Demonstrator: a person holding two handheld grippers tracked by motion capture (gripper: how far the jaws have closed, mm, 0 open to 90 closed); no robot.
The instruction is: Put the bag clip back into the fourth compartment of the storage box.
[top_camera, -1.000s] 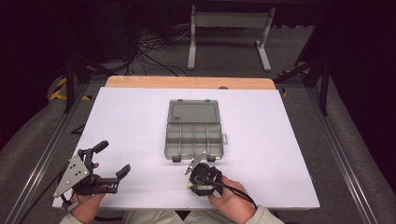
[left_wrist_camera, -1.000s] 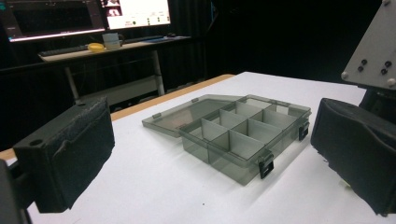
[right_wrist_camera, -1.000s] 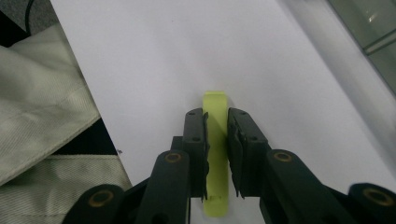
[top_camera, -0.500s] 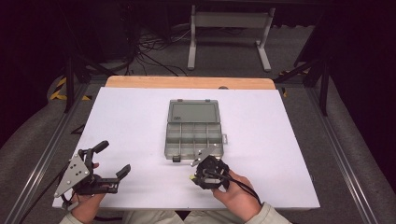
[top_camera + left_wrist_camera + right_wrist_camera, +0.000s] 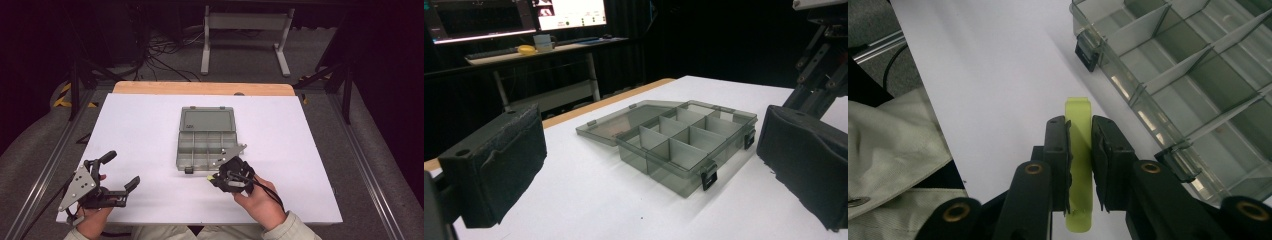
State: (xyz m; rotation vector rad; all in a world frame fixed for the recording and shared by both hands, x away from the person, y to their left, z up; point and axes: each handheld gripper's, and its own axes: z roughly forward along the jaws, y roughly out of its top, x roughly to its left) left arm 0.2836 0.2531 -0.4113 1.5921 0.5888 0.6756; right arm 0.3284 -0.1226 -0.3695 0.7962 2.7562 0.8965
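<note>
Meanwhile, the right claw (image 5: 1079, 135), pinching a yellow-green strip (image 5: 1078, 165) lengthwise, hangs just near and right of the open compartment box (image 5: 206, 145), while the left claw (image 5: 121, 172) waits spread, far to its left.

White table top (image 5: 140, 130), wooden edge at far side (image 5: 200, 88), metal stand (image 5: 245, 30) & cables (image 5: 160, 55) on floor, monitors (image 5: 519, 15) in bg

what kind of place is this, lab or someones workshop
Most likely a lab recording station, not a home workshop. A white table sits in a dark room with loose cables on the floor behind it, lit monitors stand on a desk nearby, and the person works with hand-held grippers instead of bare hands.
</note>
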